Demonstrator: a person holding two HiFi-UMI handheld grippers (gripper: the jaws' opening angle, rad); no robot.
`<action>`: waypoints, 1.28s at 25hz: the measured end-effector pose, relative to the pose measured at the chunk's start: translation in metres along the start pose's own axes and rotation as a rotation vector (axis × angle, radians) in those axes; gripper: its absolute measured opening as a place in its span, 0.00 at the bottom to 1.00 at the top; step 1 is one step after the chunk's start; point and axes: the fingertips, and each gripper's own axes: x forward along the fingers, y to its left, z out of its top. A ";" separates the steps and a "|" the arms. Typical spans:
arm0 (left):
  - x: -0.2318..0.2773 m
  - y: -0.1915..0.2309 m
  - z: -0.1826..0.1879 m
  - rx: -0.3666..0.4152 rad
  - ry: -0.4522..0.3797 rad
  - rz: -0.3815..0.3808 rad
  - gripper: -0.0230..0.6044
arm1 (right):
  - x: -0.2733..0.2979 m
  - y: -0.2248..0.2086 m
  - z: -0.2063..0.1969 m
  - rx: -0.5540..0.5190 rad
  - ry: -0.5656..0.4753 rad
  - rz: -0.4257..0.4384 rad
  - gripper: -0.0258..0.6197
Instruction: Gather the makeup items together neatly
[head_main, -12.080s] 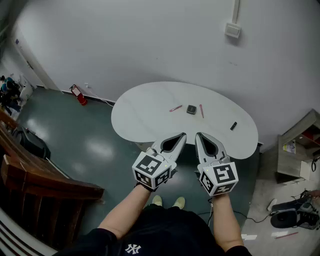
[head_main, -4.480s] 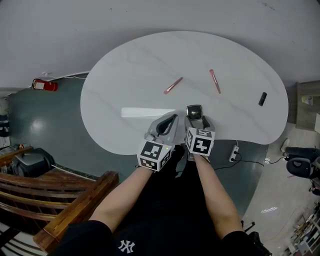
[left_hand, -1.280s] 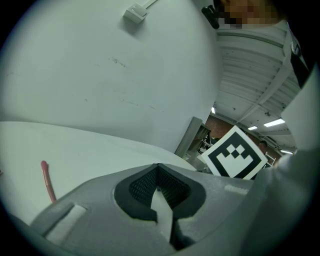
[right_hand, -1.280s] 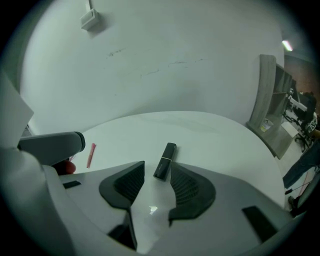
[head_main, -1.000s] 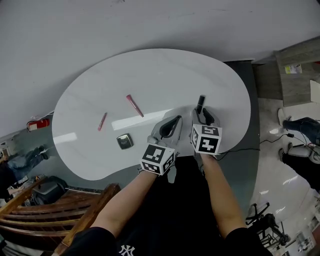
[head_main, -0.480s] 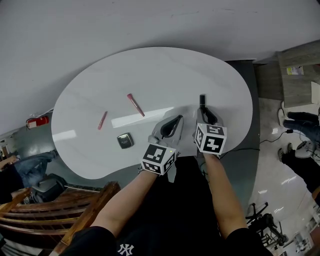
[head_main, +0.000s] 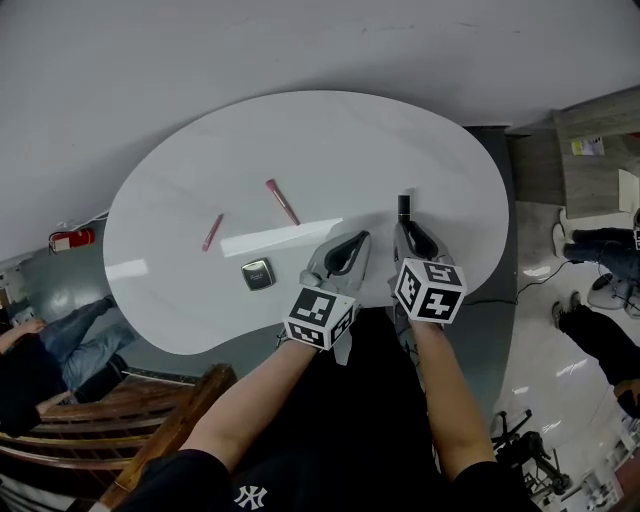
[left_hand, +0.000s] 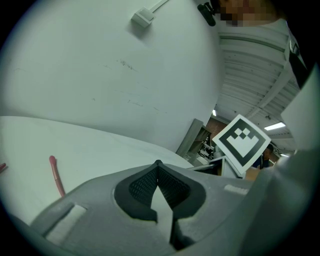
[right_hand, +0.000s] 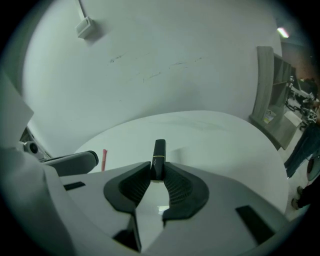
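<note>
Black lipstick, just clamped in right tongs

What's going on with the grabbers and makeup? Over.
Right gripper just closed on black tube. Left gripper shut, empty. Compact, longer pink stick, shorter pink stick lie leftward. Nothing between.

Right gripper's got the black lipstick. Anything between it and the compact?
Yes: the left gripper, shut and empty, sits roughly on the straight line from the black lipstick, on which the right gripper's jaws have just closed, to the compact. No other thing shows on the white table between them.
</note>
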 end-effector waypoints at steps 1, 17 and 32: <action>-0.004 0.000 0.000 0.000 -0.003 0.001 0.05 | -0.003 0.005 0.000 -0.002 -0.006 0.008 0.18; -0.108 0.038 -0.017 -0.016 -0.054 0.077 0.05 | -0.026 0.137 -0.045 -0.101 -0.023 0.151 0.18; -0.194 0.096 -0.039 -0.062 -0.108 0.199 0.05 | -0.009 0.228 -0.110 -0.199 0.051 0.246 0.18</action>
